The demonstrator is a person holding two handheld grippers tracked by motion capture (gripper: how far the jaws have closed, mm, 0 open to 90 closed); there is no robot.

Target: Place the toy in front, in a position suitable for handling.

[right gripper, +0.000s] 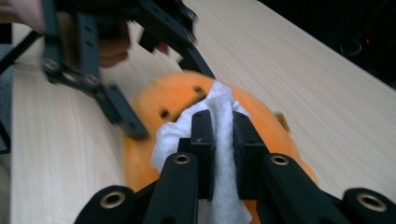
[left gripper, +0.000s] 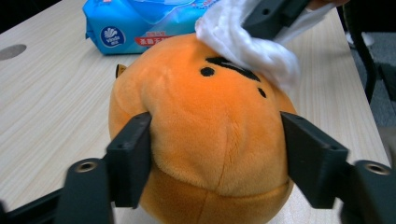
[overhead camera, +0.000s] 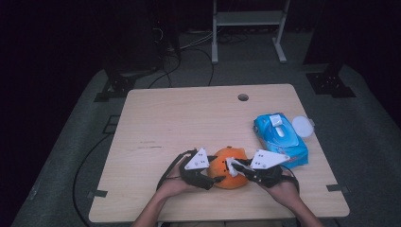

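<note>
High view: wooden table (overhead camera: 189, 123) amid dark room.

One orange plush toy (overhead camera: 229, 168), one white wipe (overhead camera: 232, 166), one blue wipe pack (overhead camera: 280, 138), one white lid (overhead camera: 302, 126).

Near edge of table (overhead camera: 156, 118): orange plush toy (overhead camera: 229, 168) sits between left gripper (overhead camera: 211, 178) and right gripper (overhead camera: 237, 166), jaws flank it on both sides, so no passage there. White wipe (overhead camera: 233, 165) lies against the toy's top. Right of the toy, just beside the right gripper, blue wipe pack (overhead camera: 280, 138) blocks that side; white round lid (overhead camera: 302, 126) touches the pack's far end. Left half and far half of tabletop lie open, cable hole (overhead camera: 243, 97) near the far edge.
</note>
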